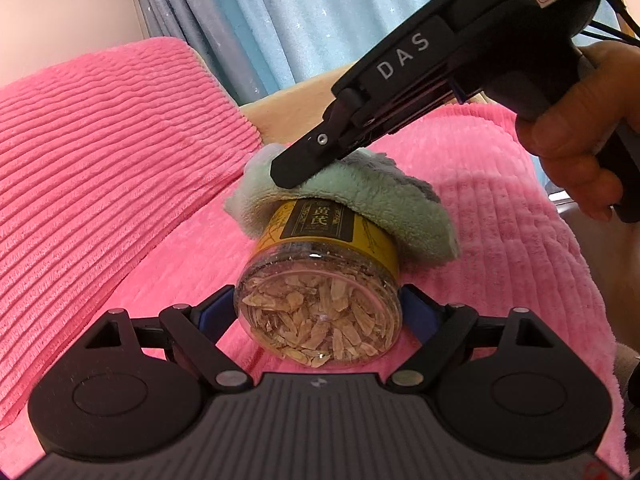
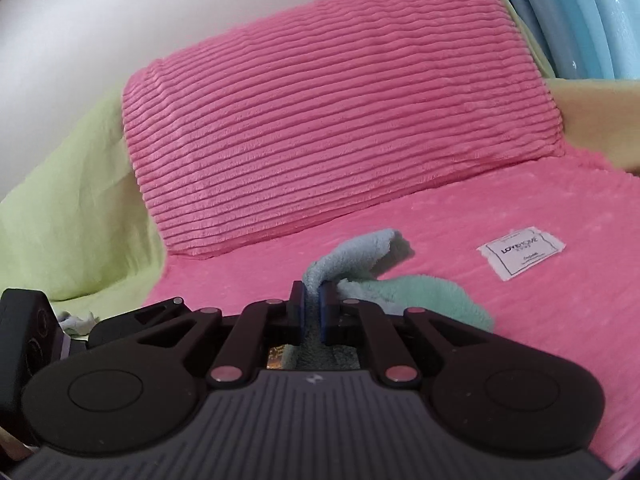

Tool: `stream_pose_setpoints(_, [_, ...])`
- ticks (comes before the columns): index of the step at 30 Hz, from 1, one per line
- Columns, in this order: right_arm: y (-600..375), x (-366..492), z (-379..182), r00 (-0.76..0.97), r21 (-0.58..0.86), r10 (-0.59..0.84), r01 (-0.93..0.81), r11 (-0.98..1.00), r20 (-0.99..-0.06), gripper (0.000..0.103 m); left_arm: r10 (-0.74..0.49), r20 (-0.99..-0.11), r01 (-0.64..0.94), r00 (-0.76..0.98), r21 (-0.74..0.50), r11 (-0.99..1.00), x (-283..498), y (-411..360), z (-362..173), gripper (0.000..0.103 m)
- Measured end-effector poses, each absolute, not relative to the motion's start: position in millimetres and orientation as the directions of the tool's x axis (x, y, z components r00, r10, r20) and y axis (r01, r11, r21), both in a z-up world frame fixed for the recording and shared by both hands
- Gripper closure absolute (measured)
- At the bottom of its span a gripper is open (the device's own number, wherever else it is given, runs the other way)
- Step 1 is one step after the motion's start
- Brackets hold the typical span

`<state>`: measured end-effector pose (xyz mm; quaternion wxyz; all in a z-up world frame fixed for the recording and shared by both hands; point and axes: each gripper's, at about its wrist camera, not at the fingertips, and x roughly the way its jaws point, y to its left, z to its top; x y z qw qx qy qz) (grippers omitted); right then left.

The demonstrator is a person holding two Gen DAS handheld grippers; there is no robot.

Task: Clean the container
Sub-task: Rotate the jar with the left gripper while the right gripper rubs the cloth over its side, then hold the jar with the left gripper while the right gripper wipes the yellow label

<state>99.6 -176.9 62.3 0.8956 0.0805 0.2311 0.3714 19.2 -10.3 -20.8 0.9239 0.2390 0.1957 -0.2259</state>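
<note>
The left gripper [image 1: 320, 312] has its blue-padded fingers spread wide around a clear jar [image 1: 320, 288] of dried slices with a yellow label, clamping it at the sides with its base toward the camera. Beyond it, the right gripper [image 2: 314, 304] has its fingers pinched nearly together on a green cloth [image 1: 360, 196] draped over the jar's far end, above a pink ribbed blanket [image 1: 100, 160], with a white tag [image 2: 522, 252] lying to the right gripper's right
</note>
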Motion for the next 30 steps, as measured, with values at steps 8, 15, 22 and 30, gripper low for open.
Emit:
stream_pose_setpoints(8, [-179.4,101.3,63.4,0.612,0.321,0.705,-0.629,0.708,-0.357,0.099,-0.500,-0.471,0.511,0.727,-0.116,0.852,56.4,39.2,-13.9,0.013])
stream_pose_setpoints(15, [-179.9,103.7,63.6,0.611,0.323,0.705,-0.627,0.709,-0.360,0.099,-0.559,-0.451,0.468,0.696,-0.305,0.829,76.4,59.3,-16.8,0.015])
stream_pose_setpoints(22, [-180.7,101.4,65.4,0.621,0.310,0.694,-0.622,0.719,-0.365,0.099,-0.471,-0.440,0.522,0.764,-0.005,0.853,42.1,28.3,-9.9,0.016])
stream_pose_setpoints(30, [-177.3,96.2,66.1,0.641,0.282,0.674,-0.614,0.737,-0.366,0.098,-0.401,-0.402,0.525,0.823,0.273,0.806,17.5,3.9,-8.1,0.020])
